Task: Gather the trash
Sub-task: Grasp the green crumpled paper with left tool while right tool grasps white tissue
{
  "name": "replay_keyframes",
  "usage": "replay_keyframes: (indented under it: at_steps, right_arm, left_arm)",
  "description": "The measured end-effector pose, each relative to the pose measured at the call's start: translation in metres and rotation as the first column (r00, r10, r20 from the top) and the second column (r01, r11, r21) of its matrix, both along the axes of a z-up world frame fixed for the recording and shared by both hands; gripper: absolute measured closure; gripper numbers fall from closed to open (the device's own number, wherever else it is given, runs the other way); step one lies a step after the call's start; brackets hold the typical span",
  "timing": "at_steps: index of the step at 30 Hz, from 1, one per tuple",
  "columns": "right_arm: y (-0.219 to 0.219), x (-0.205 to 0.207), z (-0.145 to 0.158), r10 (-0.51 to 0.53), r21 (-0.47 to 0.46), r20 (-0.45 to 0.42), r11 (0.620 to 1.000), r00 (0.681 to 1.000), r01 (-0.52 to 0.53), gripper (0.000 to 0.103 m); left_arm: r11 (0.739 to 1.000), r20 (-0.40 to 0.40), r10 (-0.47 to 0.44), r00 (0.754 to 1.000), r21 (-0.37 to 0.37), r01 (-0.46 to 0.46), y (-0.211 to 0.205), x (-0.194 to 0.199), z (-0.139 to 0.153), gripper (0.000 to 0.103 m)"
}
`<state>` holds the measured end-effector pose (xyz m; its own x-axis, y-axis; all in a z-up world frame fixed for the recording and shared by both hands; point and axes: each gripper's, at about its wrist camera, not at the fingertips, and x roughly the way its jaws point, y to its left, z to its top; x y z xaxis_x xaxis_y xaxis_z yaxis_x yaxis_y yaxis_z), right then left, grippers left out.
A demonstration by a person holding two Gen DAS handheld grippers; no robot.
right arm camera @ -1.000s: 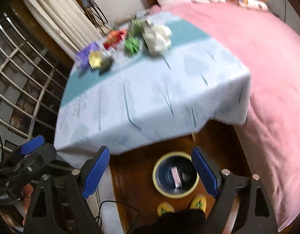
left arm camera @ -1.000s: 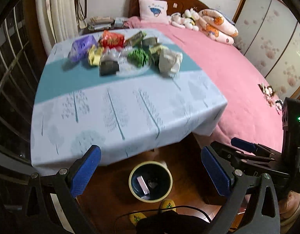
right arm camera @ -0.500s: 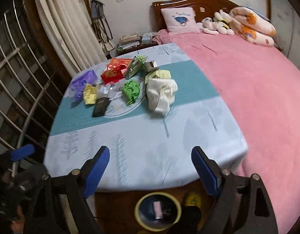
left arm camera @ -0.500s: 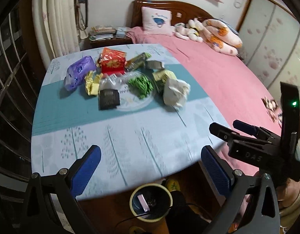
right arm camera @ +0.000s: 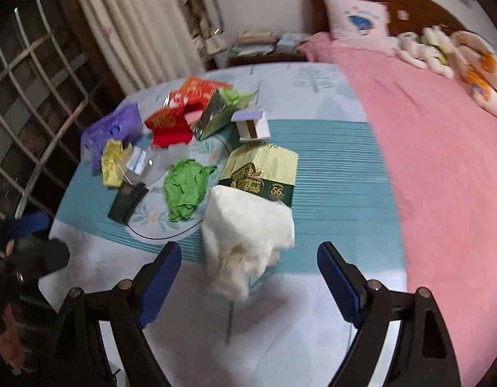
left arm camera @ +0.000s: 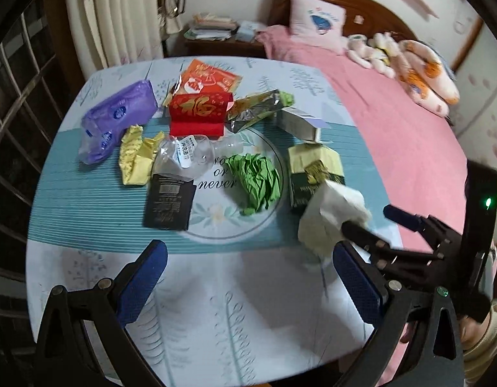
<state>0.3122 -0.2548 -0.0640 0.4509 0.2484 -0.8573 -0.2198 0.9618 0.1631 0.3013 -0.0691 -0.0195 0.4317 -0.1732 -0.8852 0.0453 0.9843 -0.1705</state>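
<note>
Both tongs are spread wide and hold nothing. The right tongs (right arm camera: 248, 277) hover above the desk (right arm camera: 280, 338), with the crumpled white paper (right arm camera: 248, 242) just ahead between their fingers; its near edge is blurred. In the left wrist view, the right tongs' tip covers part of that paper. The left tongs (left arm camera: 248, 277) face the remaining trash farther ahead, including green paper (left arm camera: 258, 180) and a dark packet (left arm camera: 169, 203) whose print is illegible.

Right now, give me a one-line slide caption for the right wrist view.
Open right gripper closes in on crumpled white paper at the near edge of trash on a bedside table.
</note>
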Motion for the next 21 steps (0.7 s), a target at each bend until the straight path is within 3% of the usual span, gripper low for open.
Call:
replay_keyframes:
  at_steps: [6,7,8,9,16,19,21]
  right_arm:
    - [0.006,0.02,-0.023,0.121,-0.001,-0.039,0.993,0.992,-0.121,0.016]
    - [0.005,0.022,-0.024,0.132,0.008,-0.044,0.991,0.99,-0.132,0.019]
    - [0.003,0.021,-0.024,0.145,0.019,-0.045,0.989,0.988,-0.145,0.032]
    - [0.002,0.021,-0.025,0.155,0.026,-0.049,0.988,0.987,-0.154,0.038]
    - [-0.009,0.023,-0.014,0.22,0.084,-0.055,0.973,0.974,-0.215,0.053]
    - [-0.017,0.024,-0.003,0.229,0.13,-0.041,0.966,0.973,-0.222,0.054]
    - [-0.021,0.027,0.003,0.221,0.141,-0.031,0.966,0.975,-0.215,0.054]
  left_arm:
    - [0.997,-0.044,0.074,0.996,0.005,-0.074,-0.007,0.03,-0.021,0.001]
    - [0.997,-0.05,0.082,0.995,0.004,-0.082,-0.007,0.033,-0.023,0.001]
    - [0.996,-0.056,0.09,0.994,0.003,-0.09,-0.008,0.037,-0.026,0.001]
    - [0.995,-0.06,0.096,0.994,0.002,-0.096,-0.009,0.041,-0.029,0.001]
    - [0.991,-0.101,0.129,0.986,-0.007,-0.13,-0.015,0.071,-0.049,0.001]
    - [0.99,-0.108,0.139,0.984,-0.003,-0.14,-0.019,0.083,-0.056,0.001]
    - [0.99,-0.116,0.141,0.983,0.003,-0.142,-0.022,0.092,-0.062,0.008]
